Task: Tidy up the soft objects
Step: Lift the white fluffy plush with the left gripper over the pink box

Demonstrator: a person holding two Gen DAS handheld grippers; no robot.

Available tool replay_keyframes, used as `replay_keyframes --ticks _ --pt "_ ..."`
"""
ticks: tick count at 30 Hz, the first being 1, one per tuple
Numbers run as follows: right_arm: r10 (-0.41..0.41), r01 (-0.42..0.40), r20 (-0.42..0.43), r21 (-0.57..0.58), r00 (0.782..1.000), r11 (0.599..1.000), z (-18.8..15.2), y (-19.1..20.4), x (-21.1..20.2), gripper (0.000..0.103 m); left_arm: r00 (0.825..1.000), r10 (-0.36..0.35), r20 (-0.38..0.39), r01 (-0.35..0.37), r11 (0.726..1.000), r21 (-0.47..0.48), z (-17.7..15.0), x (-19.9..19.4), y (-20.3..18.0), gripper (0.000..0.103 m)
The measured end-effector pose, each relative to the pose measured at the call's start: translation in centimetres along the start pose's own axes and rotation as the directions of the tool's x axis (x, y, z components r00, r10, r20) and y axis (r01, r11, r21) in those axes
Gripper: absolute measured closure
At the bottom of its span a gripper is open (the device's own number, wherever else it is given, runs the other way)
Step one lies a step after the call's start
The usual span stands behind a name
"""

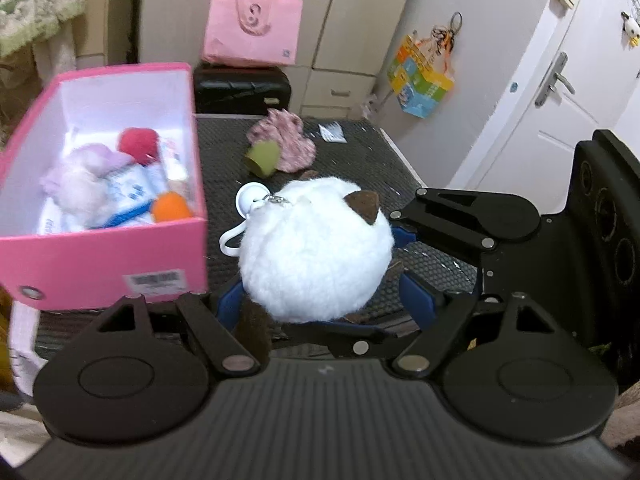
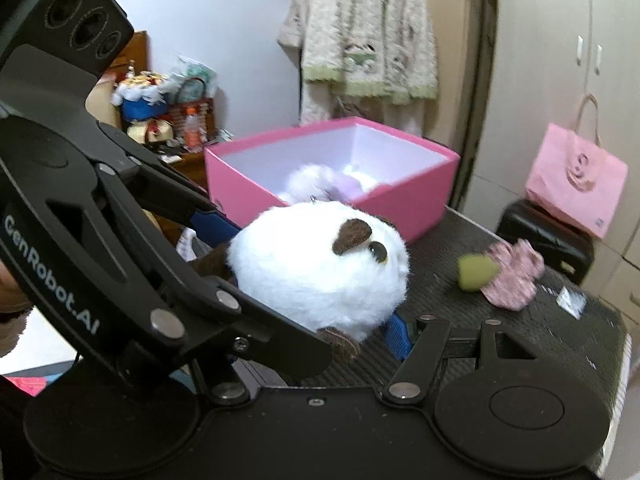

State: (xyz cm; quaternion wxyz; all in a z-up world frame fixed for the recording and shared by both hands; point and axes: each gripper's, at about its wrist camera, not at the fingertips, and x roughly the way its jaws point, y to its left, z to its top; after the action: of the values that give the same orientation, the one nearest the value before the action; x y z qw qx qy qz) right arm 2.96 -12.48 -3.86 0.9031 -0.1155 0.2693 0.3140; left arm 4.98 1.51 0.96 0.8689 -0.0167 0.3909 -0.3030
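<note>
White and fluffy, a round plush toy with brown felt ears (image 1: 316, 248) sits squeezed between two black hand-held grippers with blue finger pads, raised above a dark mesh-textured table (image 1: 360, 152). The left gripper (image 1: 324, 304) cradles the toy from beneath, its blue pads pressed into the fur on both lower sides, jaws part-way apart and filled by the plush body. The right gripper (image 1: 404, 236) comes in from the toy's right side in the left wrist view; one blue pad touches the fur there. In the right wrist view its other blue finger (image 2: 398, 334) sits under the toy's lower edge, so it too grips the plush toy.

A white keyring loop with a metal clasp (image 1: 250, 204) hangs from the top of the toy, on the far side from the left gripper.

Ahead and to the left of the left gripper stands an open pink cardboard box with white inside (image 1: 104, 264), holding a red pompom, an orange pompom, a pale lilac plush and some packets. Further ahead on the table lie an olive-green felt piece (image 1: 264, 158) and a pink speckled fabric item (image 1: 288, 140), touching each other.
</note>
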Motion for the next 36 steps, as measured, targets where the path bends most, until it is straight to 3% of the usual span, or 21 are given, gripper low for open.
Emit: replay_keyframes --ticks 7,15,18,27,36 --pt "0.037 -0.039 0.074 0.03 0.997 0.999 3.8 0.8 1.4 0.03 0.993 0.05 0.103 -0.052 0.999 0.011 1.7 -3.2 2.3 0.024" --pt "0.038 -0.042 0.11 0.027 0.993 0.999 7.8 0.0 4.7 0.03 0.982 0.065 0.176 -0.062 0.998 -0.025 4.8 -3.5 6.1 0.024" --pt "0.044 -0.049 0.109 0.037 0.993 0.998 9.0 -0.7 6.3 0.03 0.972 0.11 0.208 -0.104 0.994 -0.037 5.7 -3.1 7.3 0.03" --pt "0.077 -0.082 0.053 0.085 0.996 0.993 11.1 -3.7 11.4 0.029 0.976 0.122 0.178 -0.1 0.987 -0.125 8.9 0.6 12.1 0.031" --pt "0.107 -0.1 -0.079 0.084 0.991 0.991 12.6 -6.2 18.1 0.029 0.987 0.137 0.088 -0.11 0.959 -0.262 10.5 5.3 17.6 0.031"
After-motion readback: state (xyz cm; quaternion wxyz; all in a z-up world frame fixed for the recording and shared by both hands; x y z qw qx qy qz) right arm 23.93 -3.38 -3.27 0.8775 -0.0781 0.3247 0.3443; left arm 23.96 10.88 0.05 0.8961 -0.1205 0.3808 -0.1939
